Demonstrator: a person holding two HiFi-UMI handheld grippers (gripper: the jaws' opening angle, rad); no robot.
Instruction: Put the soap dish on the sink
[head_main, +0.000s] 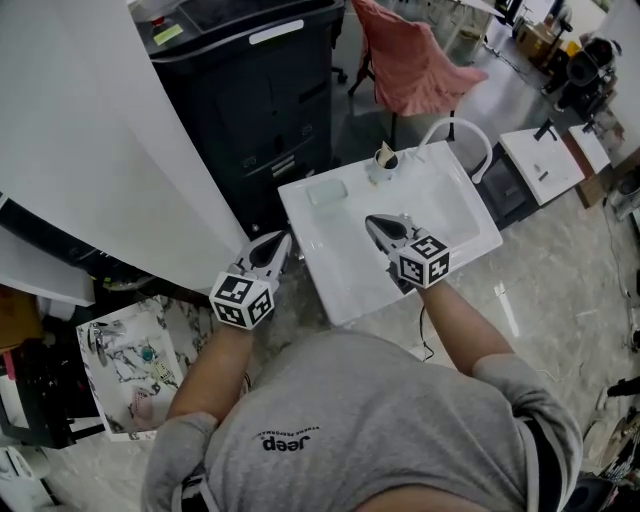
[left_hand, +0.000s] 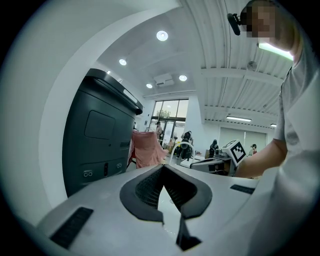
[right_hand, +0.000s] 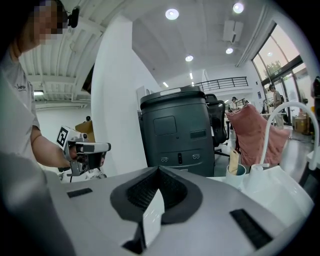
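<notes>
Soap dish (head_main: 327, 192) lies on sink (head_main: 345, 285) far-left corner, beside cup (head_main: 381, 166). Left hand-held gripper (head_main: 280, 243) and right hand-held gripper (head_main: 375, 223) both clenched, empty. Placement looks done; any retreat should run straight, clear of dish.

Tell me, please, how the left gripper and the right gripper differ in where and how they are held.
The left gripper is outside the left edge of the sink, over the floor; the right gripper is above the basin. The right gripper is nearer the cup and faucet than the left gripper. Both have jaws shut on nothing.
</notes>
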